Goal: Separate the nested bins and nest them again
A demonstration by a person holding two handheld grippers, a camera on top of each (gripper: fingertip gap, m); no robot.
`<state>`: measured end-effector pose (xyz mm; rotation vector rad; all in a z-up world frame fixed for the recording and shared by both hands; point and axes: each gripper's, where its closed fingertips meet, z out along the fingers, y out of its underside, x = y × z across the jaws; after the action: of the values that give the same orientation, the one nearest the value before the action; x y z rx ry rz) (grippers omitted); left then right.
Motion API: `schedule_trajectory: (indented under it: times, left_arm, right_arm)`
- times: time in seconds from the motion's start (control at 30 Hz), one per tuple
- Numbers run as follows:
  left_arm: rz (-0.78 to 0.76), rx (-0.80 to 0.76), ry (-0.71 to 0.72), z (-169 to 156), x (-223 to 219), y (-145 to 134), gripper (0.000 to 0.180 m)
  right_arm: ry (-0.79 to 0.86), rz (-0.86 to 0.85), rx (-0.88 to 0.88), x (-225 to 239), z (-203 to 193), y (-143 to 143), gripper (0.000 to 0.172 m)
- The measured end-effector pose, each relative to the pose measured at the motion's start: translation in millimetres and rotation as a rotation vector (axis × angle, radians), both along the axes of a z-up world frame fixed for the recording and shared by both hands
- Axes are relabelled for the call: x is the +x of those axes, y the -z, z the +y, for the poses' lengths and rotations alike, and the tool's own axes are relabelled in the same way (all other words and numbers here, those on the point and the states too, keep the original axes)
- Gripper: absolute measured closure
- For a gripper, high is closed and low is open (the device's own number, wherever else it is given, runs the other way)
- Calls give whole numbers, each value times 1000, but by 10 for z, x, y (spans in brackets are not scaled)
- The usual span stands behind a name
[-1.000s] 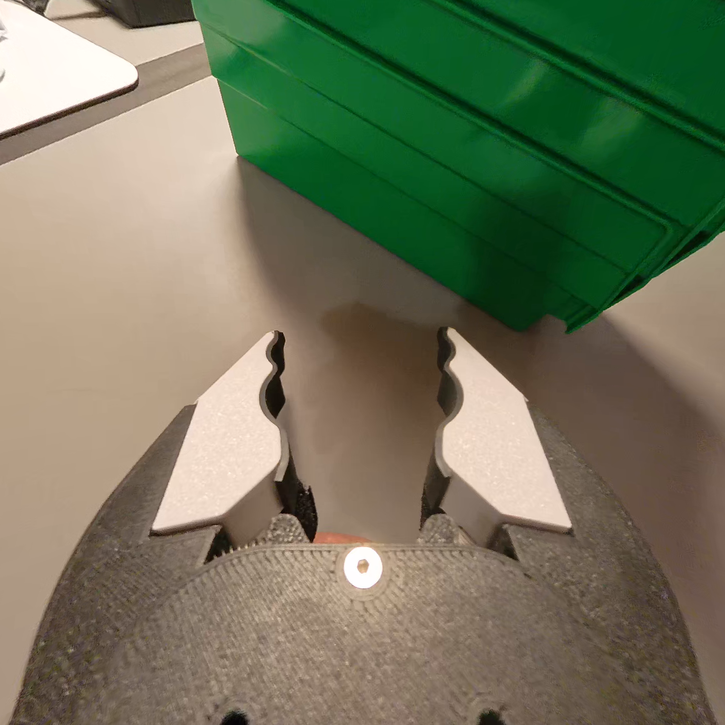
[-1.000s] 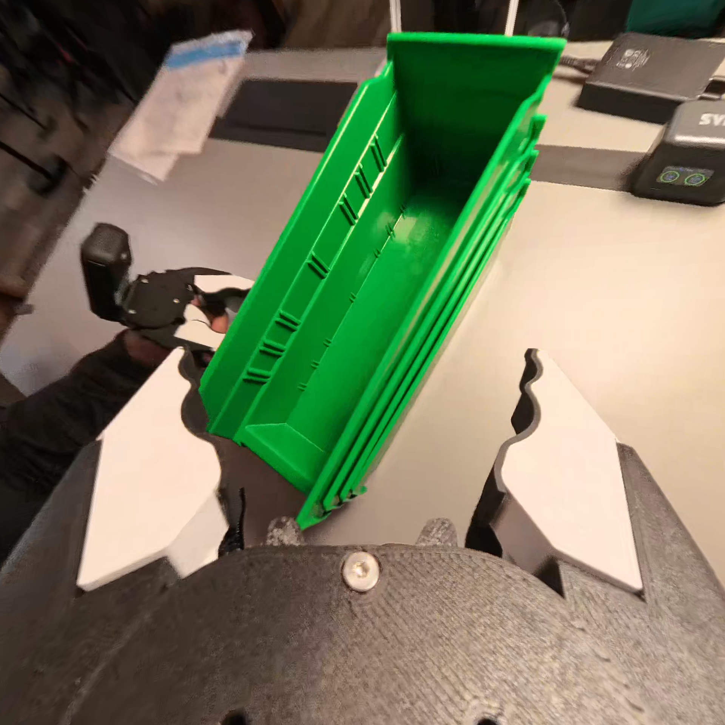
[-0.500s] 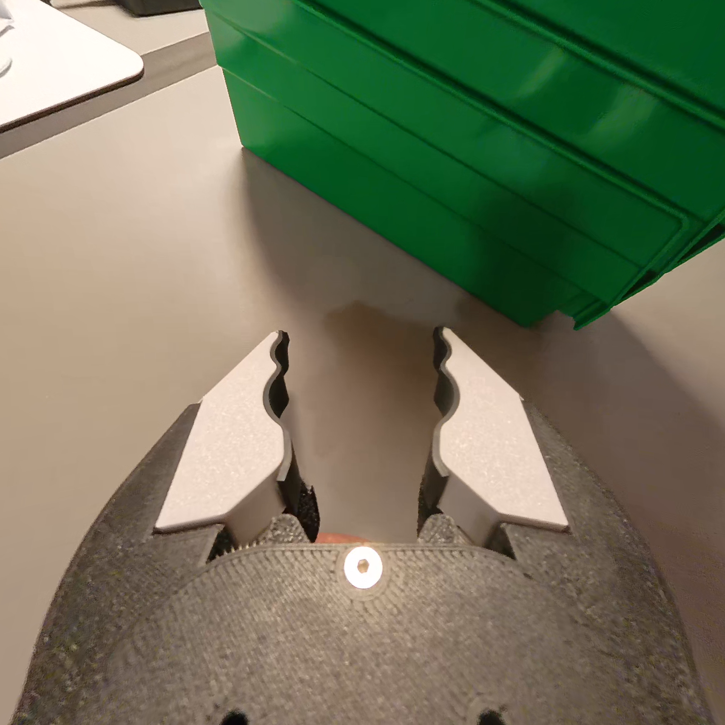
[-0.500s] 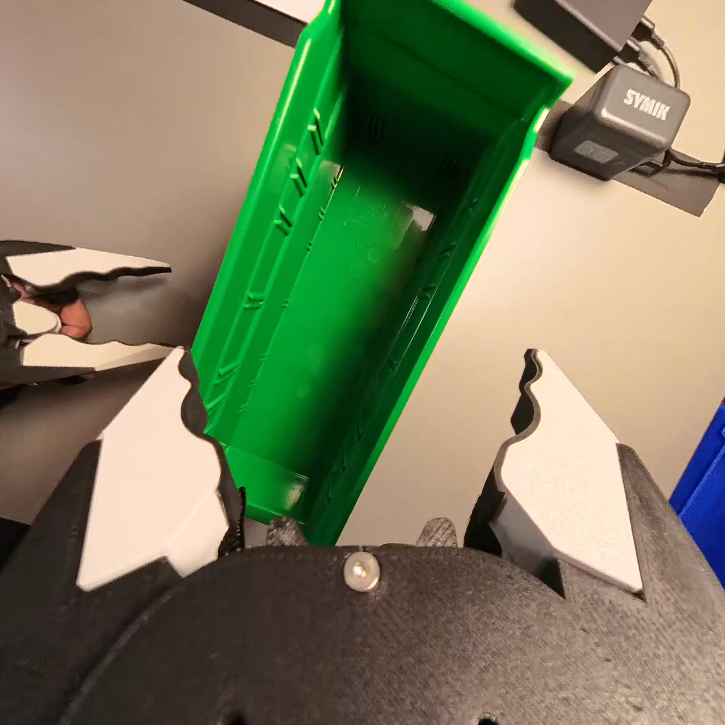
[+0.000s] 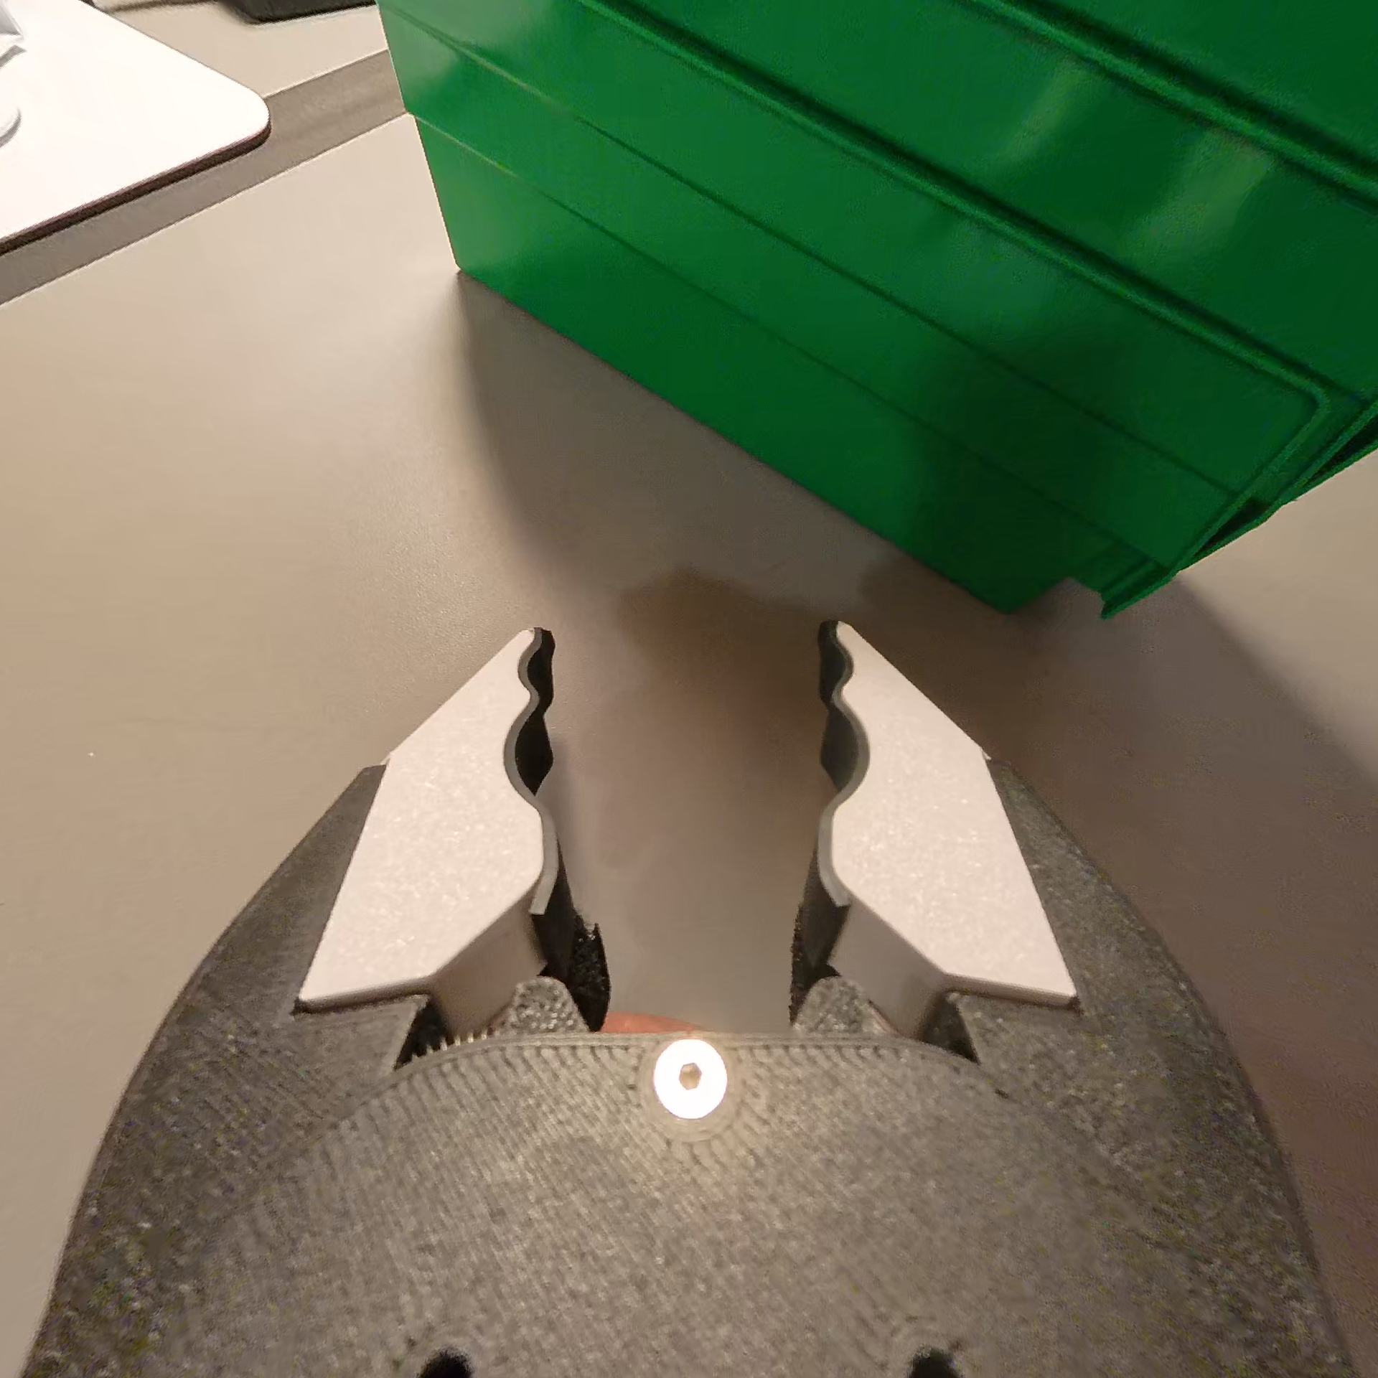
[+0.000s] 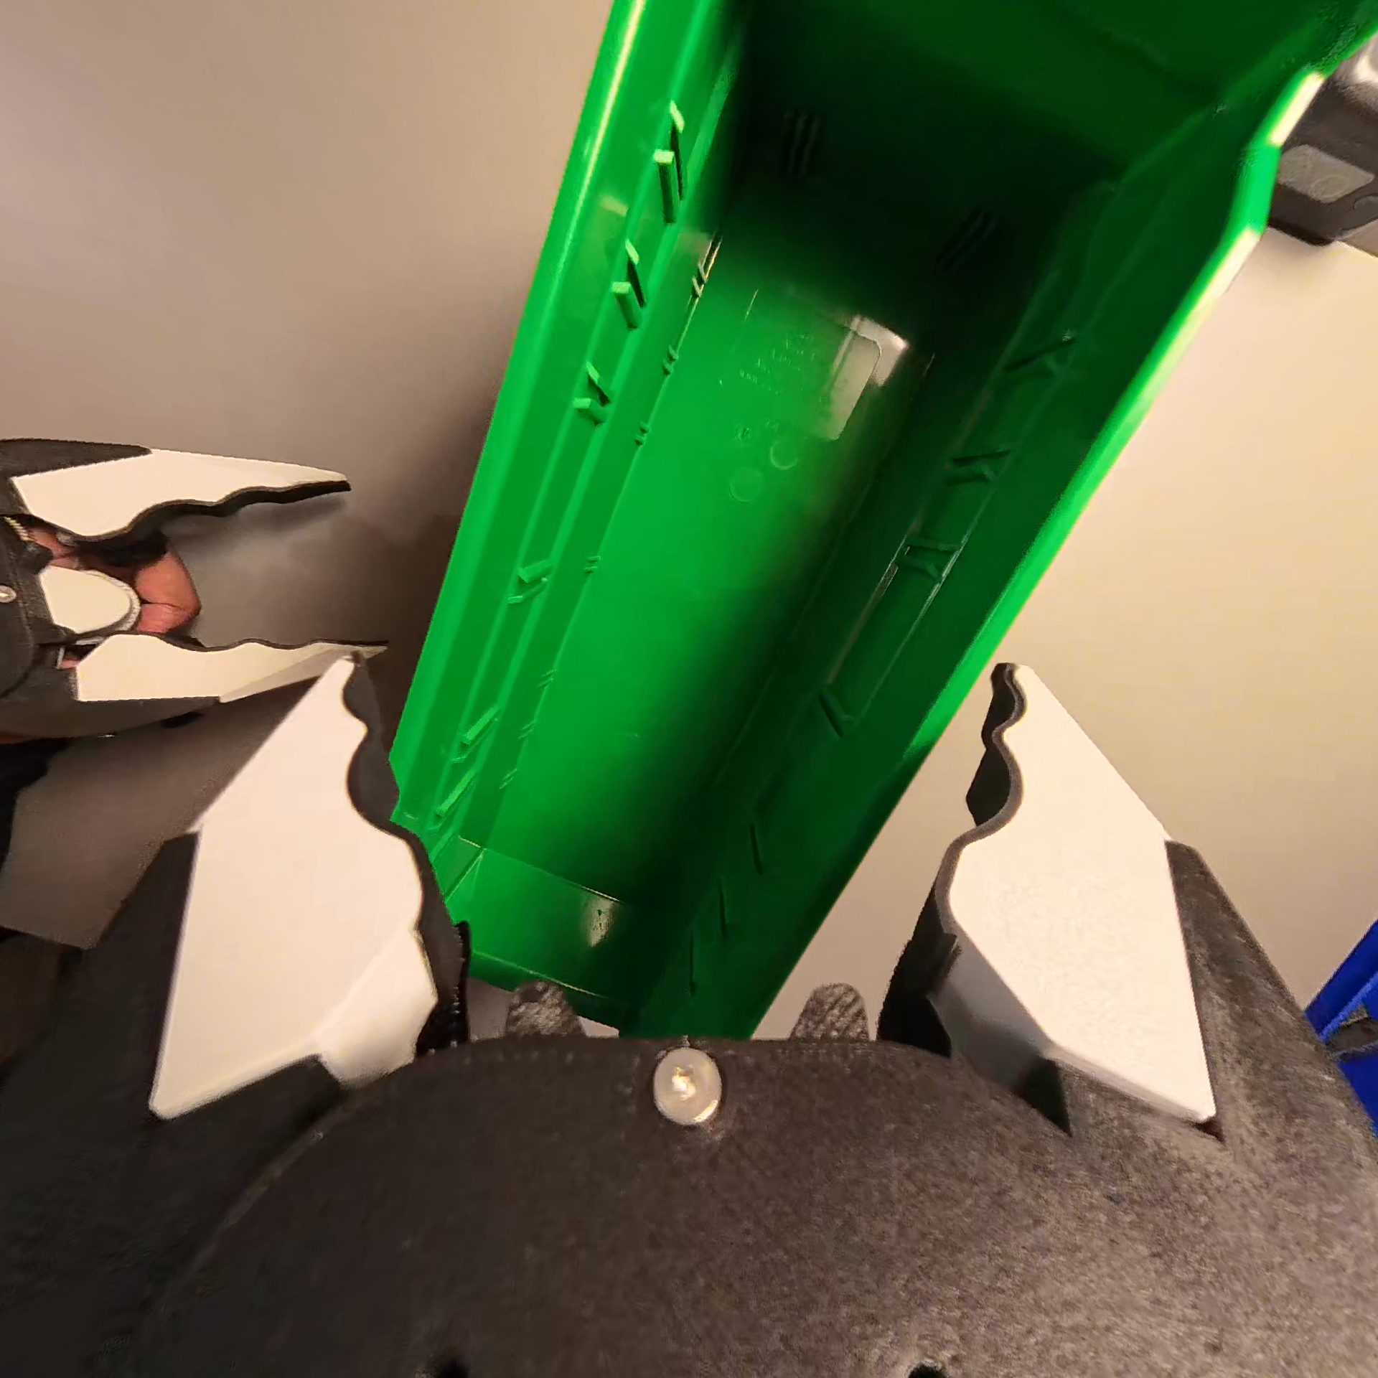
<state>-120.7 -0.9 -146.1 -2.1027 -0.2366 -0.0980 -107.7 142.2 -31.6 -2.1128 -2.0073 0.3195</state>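
A stack of nested green bins (image 6: 783,522) stands on the grey table (image 5: 224,485), its open top facing the right wrist view. My right gripper (image 6: 678,667) is wide open and straddles the near end of the stack. Its left finger (image 6: 298,857) is close against the bin's left wall, and its right finger (image 6: 1066,857) stands clear of the right wall. My left gripper (image 5: 684,634) is open and empty over bare table, just short of the bins' side wall (image 5: 857,261). It also shows in the right wrist view (image 6: 358,567), left of the stack.
A white board (image 5: 112,134) lies at the far left beyond a dark strip (image 5: 321,112) in the table. A black device (image 6: 1327,186) sits behind the bins on the right. A blue bin (image 6: 1350,992) is at the right edge.
My right gripper has moved in and tipped down over the near end of the bins, still wide open. My left gripper's jaws have narrowed a little and it stays beside the stack.
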Motion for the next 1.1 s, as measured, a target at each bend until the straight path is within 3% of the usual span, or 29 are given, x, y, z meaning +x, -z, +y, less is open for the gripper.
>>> schedule_trajectory:
  times: [0.4,0.77,1.1]
  left_arm:
    - [-5,1,0,-3,-2,-1,111]
    - [-9,3,4,-4,2,-4,111]
    - [-13,7,4,-7,0,-8,111]
  right_arm:
    - [-13,-7,-40,-5,-53,13,45]
    - [-29,-29,-44,64,-43,-73,49]
    - [-56,75,-29,21,-58,-649,54]
